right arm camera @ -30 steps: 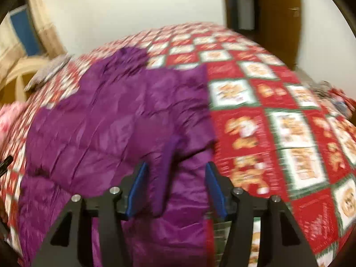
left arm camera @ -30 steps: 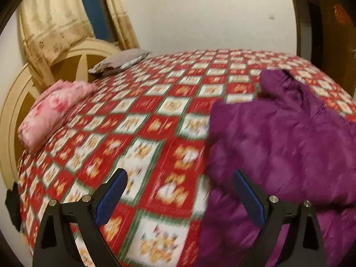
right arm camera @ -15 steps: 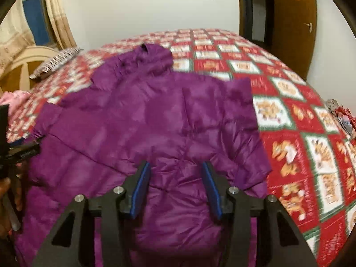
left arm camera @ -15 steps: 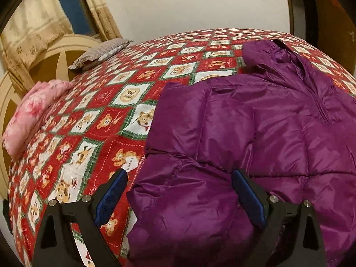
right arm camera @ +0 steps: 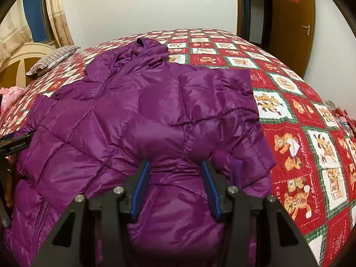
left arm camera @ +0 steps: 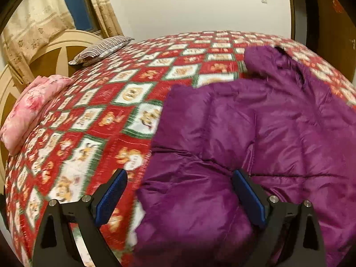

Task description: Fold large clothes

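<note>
A purple quilted puffer jacket (right arm camera: 144, 115) lies spread on the bed, hood toward the far wall, both sleeves folded across its front. It also shows in the left wrist view (left arm camera: 255, 133), filling the right half. My left gripper (left arm camera: 180, 178) is open and empty, hovering over the jacket's near left edge. My right gripper (right arm camera: 175, 166) is open and empty above the jacket's lower right part, beside the folded sleeve cuff (right arm camera: 237, 171). The left gripper's body shows at the left edge of the right wrist view (right arm camera: 15, 144).
The bed has a red, green and white bear-print quilt (left arm camera: 100, 115). A pink folded blanket (left arm camera: 31, 106) and a striped pillow (left arm camera: 102, 49) lie by the cream headboard (left arm camera: 55, 51). Curtains and a window are behind. A wooden door (right arm camera: 291, 24) stands at the right.
My left gripper has shifted left, so more quilt shows under it than half a second ago. My right gripper has edged closer over the jacket. Both stay open.
</note>
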Motion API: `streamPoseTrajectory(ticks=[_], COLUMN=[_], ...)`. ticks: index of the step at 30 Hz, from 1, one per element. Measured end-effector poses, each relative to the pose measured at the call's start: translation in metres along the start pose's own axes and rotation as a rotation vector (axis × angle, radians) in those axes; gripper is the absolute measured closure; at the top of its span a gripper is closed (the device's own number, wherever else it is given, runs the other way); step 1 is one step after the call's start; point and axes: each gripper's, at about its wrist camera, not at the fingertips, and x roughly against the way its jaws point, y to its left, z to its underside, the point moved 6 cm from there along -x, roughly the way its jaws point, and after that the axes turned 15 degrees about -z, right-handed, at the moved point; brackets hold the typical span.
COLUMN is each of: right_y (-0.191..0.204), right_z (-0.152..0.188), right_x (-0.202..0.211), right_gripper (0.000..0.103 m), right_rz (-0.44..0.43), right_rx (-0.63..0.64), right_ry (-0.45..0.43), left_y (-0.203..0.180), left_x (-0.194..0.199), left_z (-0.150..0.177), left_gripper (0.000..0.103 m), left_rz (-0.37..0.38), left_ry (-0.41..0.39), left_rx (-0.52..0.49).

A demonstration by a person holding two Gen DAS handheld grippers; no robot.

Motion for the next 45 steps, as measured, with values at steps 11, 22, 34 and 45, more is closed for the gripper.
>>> streamPoseTrajectory(ticks=[11, 22, 34, 45], right_y=[-0.019, -0.084, -0.087, -0.086], right_z=[-0.059, -0.078, -0.069, -0.068], right_x=[0.039, -0.025, -0.035, -0.036], right_gripper=[0.054, 0.054, 0.051, 0.051], right_rz=[0.042, 0.126, 0.160, 0.175], right_rx=[-0.067, -0.182, -0.164, -0.155], right_ry=[-0.155, -0.088, -0.071, -0.069], left_y=[0.013, -0.037, -0.038, -0.036], left_x=[-0.036, -0.067, -0.068, -0.073], left_z=[-0.055, -0.040, -0.036, -0.033], left_gripper=[0.007, 0.007, 0.005, 0.003], left_rz=[-0.058, -0.060, -0.092, -0.040], left_ry=[0.021, 0.046, 0.024, 0.052], left_rx=[0.046, -0.006, -0.001, 0.037])
